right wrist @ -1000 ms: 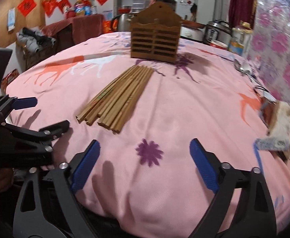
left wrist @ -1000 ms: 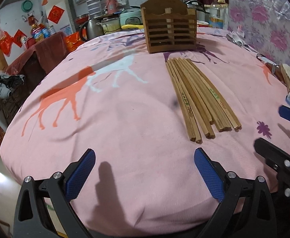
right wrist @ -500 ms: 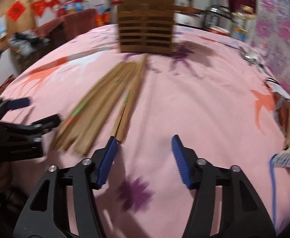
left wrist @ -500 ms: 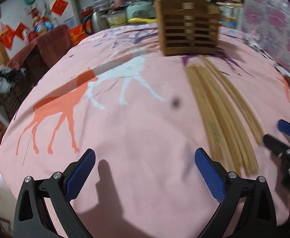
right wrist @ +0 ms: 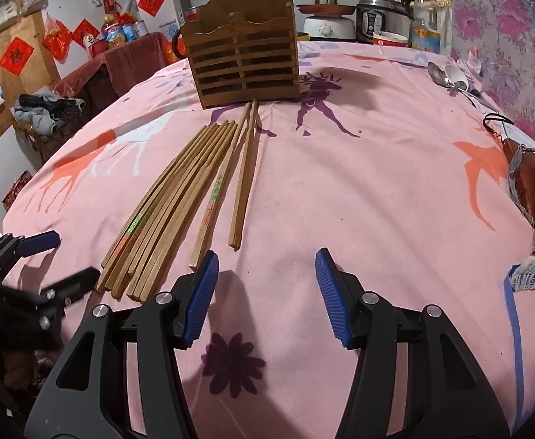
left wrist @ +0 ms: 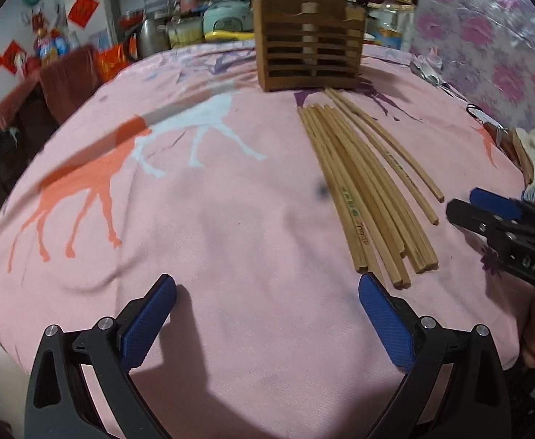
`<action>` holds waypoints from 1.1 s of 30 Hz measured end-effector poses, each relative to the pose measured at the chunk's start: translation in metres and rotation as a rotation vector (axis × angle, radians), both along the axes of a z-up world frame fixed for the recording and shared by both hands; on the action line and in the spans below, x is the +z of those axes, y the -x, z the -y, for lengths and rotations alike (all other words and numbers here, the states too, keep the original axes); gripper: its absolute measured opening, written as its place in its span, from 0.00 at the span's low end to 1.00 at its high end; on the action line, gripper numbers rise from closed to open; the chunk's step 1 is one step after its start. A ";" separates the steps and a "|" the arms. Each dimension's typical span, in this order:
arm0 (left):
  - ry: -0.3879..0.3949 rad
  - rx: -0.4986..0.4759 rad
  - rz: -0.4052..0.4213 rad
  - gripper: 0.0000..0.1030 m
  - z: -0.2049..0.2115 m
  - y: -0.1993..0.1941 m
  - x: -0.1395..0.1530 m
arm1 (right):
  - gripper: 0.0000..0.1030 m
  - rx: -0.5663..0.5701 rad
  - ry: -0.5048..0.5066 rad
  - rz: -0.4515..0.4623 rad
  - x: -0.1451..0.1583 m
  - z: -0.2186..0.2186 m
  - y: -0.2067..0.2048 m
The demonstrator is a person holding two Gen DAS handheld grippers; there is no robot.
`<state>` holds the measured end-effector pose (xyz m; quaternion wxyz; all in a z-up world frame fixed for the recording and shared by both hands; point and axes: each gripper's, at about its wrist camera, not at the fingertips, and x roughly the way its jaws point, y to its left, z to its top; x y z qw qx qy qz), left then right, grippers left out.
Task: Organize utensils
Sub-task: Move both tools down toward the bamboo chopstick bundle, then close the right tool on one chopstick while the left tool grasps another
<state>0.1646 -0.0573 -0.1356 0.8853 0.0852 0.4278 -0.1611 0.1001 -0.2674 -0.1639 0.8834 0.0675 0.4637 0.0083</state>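
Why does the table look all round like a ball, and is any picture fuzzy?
Both views: fisheye lenses bend the table into a dome. Left wrist view: slightly fuzzy, especially the holder and background. Right wrist view: sharp, chopsticks crisp, dark gripper shadows on the cloth.

Long wooden chopsticks [right wrist: 179, 197] fan out on the pink deer-print tablecloth [right wrist: 377, 183] from the slatted brown wooden utensil holder [right wrist: 243, 58]; the right gripper [right wrist: 265, 289] gapes empty at their near ends.

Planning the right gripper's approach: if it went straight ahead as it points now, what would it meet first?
Probably the near ends of the two separated chopsticks, just left of the right gripper centerline; dead center looks like bare pink cloth. Depth is uncertain.
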 end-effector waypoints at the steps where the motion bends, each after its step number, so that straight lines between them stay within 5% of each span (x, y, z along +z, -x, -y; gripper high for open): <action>1: 0.000 -0.006 -0.003 0.95 0.002 -0.001 0.000 | 0.54 -0.002 0.004 0.004 -0.001 0.000 0.000; 9: -0.011 -0.003 0.019 0.96 0.012 -0.010 -0.002 | 0.54 -0.006 0.017 0.015 -0.001 -0.001 0.001; 13: -0.061 0.087 0.044 0.95 0.002 -0.022 0.001 | 0.53 -0.017 0.023 0.009 0.000 -0.002 0.000; 16: -0.018 0.115 0.014 0.88 -0.011 -0.030 0.001 | 0.47 -0.011 0.020 0.003 0.000 -0.006 -0.004; 21: -0.007 0.082 0.043 0.66 0.003 -0.022 0.003 | 0.20 0.017 0.051 0.013 -0.003 -0.020 -0.008; 23: 0.004 0.064 0.055 0.49 0.012 -0.018 0.003 | 0.07 0.028 0.043 0.022 -0.003 -0.021 -0.007; 28: 0.047 0.022 0.038 0.07 0.017 -0.019 0.005 | 0.07 0.016 0.010 0.038 0.001 -0.013 -0.004; 33: 0.094 0.034 0.027 0.05 0.001 -0.023 0.020 | 0.07 -0.029 0.013 0.090 0.018 0.001 0.002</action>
